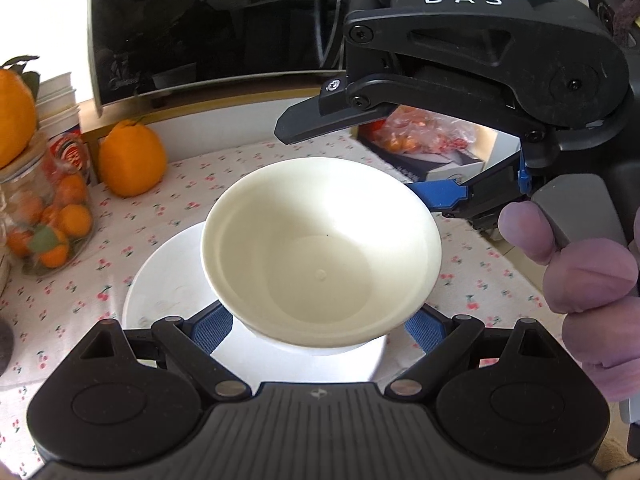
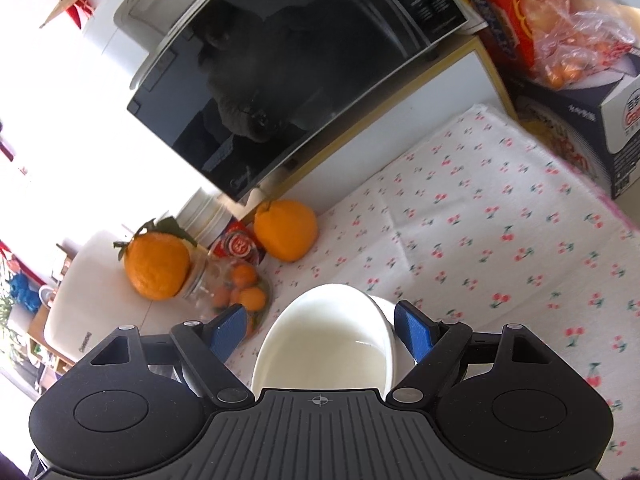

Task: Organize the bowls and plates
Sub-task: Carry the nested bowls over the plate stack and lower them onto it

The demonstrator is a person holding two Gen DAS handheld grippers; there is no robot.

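A cream bowl (image 1: 320, 256) sits tilted above a white plate (image 1: 160, 300) on the cherry-print tablecloth. My left gripper (image 1: 320, 326) is open, its blue pads (image 1: 212, 330) on either side of the bowl's near base, apart from it. My right gripper (image 1: 400, 160) comes in from the upper right of the left wrist view, open, with its lower blue finger (image 1: 440, 196) at the bowl's far right rim. In the right wrist view the bowl (image 2: 324, 344) lies between the spread blue pads (image 2: 414, 334) of the right gripper (image 2: 320, 330).
A black microwave (image 2: 288, 76) stands at the back. A large orange (image 1: 132, 160), a jar of small oranges (image 1: 48, 220) with an orange on top, and stacked paper cups (image 1: 60, 108) are at left. Boxes and a bag of fruit (image 2: 572, 60) stand at right.
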